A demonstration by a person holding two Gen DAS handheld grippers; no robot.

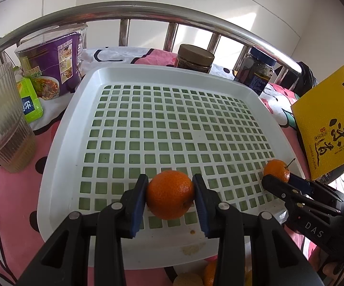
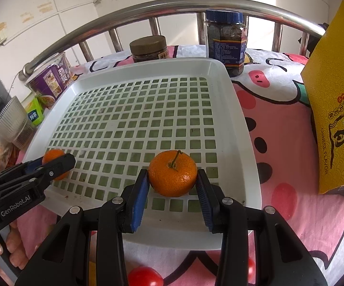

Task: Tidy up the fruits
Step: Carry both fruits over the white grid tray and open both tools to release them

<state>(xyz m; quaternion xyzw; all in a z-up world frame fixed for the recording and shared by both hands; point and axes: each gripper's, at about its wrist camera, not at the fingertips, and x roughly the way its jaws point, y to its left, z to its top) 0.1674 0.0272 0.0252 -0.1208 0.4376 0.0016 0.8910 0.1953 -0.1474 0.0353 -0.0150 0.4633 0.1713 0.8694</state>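
Note:
A white slotted tray (image 1: pixel 81 109) (image 2: pixel 238 109) lies on a pink cartoon cloth. My left gripper (image 1: pixel 170 194) is shut on a tangerine (image 1: pixel 170 194) over the tray's near edge; it shows at the left of the right wrist view (image 2: pixel 52 159). My right gripper (image 2: pixel 173 186) is shut on a stemmed tangerine (image 2: pixel 172 172) over the tray's near right part; this fruit shows in the left wrist view (image 1: pixel 276 169). More fruit lies in front of the tray: orange and pale pieces (image 1: pixel 207 274) and red tomatoes (image 2: pixel 144 276).
Behind the tray stand a brown-lidded jar (image 1: pixel 194 58), a blue-lidded jar (image 2: pixel 226 38) and a steel bed rail (image 1: pixel 148 12). At left are a purple noodle cup (image 1: pixel 52 66), a green packet (image 1: pixel 30 102) and a ribbed glass (image 1: pixel 2 119). A yellow box (image 2: pixel 336 100) stands at right.

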